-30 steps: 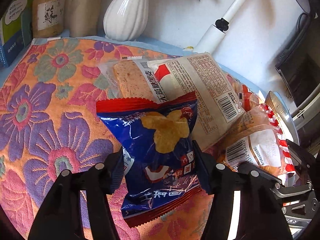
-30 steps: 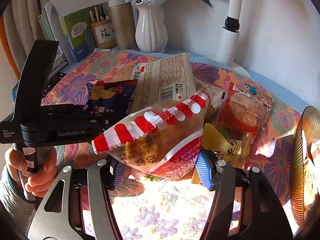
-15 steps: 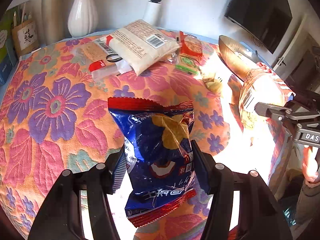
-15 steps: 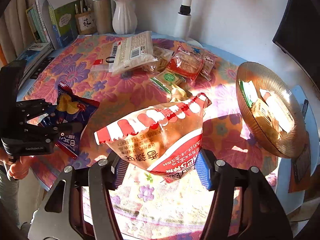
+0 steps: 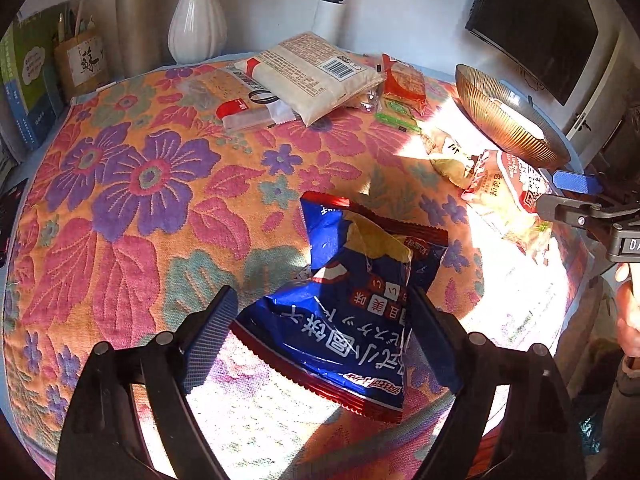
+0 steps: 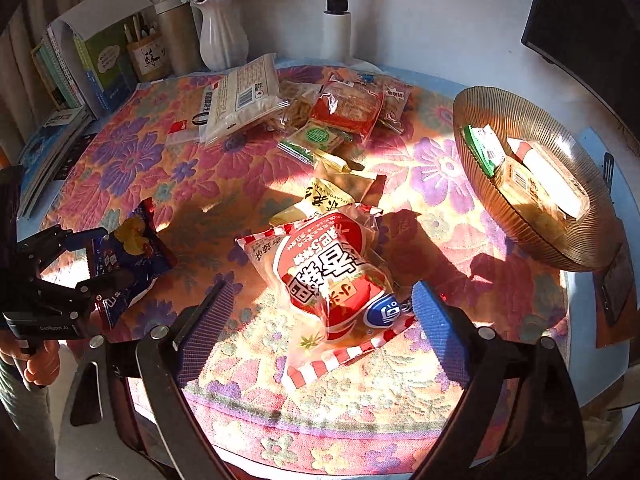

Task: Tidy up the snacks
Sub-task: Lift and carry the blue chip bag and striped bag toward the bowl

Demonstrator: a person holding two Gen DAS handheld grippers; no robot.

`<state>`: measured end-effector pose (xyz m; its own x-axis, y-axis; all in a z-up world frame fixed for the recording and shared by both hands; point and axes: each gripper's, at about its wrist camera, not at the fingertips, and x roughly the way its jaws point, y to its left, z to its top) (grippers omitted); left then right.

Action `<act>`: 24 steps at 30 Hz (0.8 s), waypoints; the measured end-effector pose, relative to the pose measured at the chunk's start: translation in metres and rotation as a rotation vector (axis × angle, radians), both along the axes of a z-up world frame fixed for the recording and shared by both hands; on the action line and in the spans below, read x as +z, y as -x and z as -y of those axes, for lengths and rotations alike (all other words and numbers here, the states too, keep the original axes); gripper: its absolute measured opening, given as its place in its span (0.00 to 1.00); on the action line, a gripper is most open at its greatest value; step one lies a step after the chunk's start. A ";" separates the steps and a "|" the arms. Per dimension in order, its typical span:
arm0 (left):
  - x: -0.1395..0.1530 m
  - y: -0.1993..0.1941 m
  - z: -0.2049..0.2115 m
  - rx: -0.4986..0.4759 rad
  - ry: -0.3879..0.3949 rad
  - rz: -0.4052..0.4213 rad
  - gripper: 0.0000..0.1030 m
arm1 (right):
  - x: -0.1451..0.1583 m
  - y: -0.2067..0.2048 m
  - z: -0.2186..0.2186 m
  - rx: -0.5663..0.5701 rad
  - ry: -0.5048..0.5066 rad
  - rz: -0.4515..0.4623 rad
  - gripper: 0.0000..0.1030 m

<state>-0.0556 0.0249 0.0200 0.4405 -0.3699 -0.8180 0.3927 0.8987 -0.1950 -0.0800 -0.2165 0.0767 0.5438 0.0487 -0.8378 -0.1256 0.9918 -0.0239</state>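
Observation:
A blue chip bag (image 5: 352, 296) lies slumped on the flowered tablecloth (image 5: 132, 216) between the fingers of my left gripper (image 5: 322, 340). Its jaws are opening and the pads do not press the bag. A red-and-white striped snack bag (image 6: 332, 276) lies on the cloth between the fingers of my right gripper (image 6: 320, 332), whose jaws are also opening, clear of the bag. Each wrist view shows the other gripper at its side: the left gripper (image 6: 60, 264), the right gripper (image 5: 580, 208). A ribbed amber bowl (image 6: 520, 220) at the right holds a few packets.
Several snack packets are piled at the far side, topped by a large white packet (image 6: 244, 96); a yellow packet (image 6: 324, 196) lies mid-table. A white vase (image 6: 222, 36), a lamp pole (image 6: 338, 20) and books (image 6: 80, 68) line the back. The table's edge runs just below both grippers.
Both grippers pulled back from the far pile to the near side of the table. Both jaws opened, and the blue bag and the striped bag dropped onto the cloth.

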 end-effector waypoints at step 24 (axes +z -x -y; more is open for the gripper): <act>0.003 0.023 0.028 -0.137 -0.044 -0.006 0.90 | -0.030 0.006 0.019 0.089 -0.037 -0.066 0.97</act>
